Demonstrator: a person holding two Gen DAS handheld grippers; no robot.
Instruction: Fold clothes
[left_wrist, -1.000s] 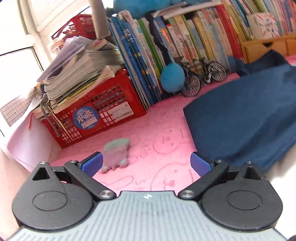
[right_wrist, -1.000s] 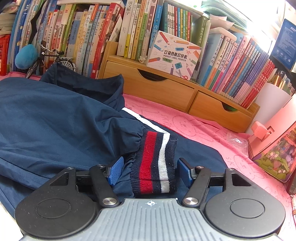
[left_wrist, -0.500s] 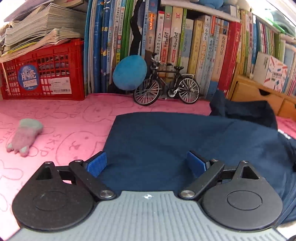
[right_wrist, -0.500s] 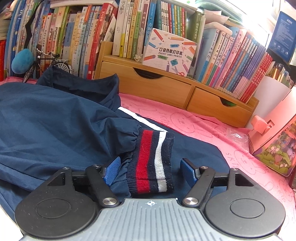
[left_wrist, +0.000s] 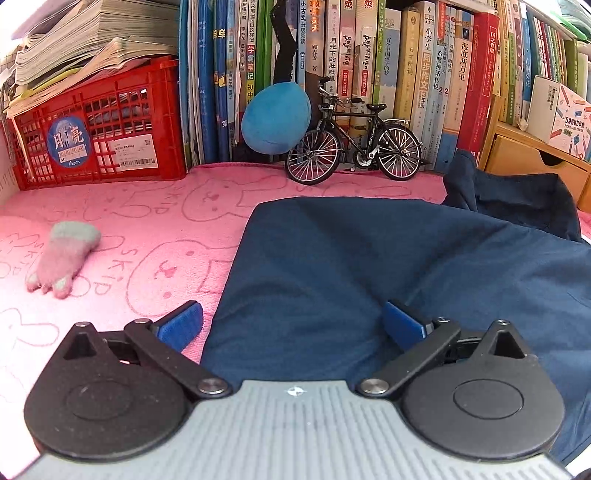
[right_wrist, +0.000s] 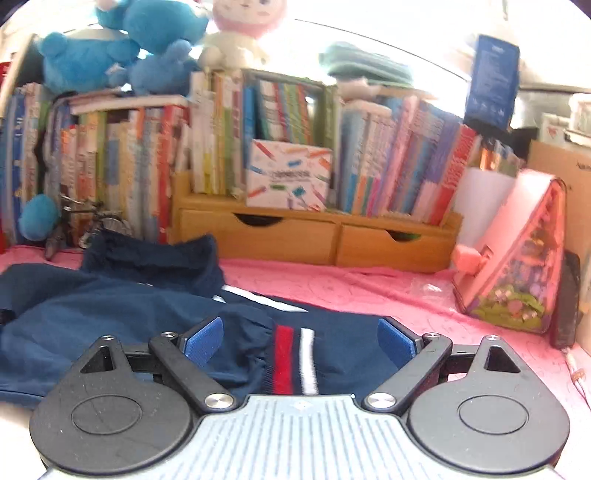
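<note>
Right wrist view showed the jacket (right_wrist: 110, 325) spread on the pink cloth (right_wrist: 351, 288), its striped cuff (right_wrist: 295, 358) now lying loose between the right gripper's (right_wrist: 299, 343) opening jaws, released a moment earlier. Left gripper (left_wrist: 291, 325), jaws opening wide, had swung over the jacket's edge, likely for the next fold.

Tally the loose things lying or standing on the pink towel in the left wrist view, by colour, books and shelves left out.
Navy: 1, the navy blue fabric jacket
Red: 1, the red plastic crate stacked with papers
Blue: 1, the round blue plush ball
Black: 1, the black metal model bicycle
Pink and grey: 1, the small fuzzy sock
Total: 5
</note>
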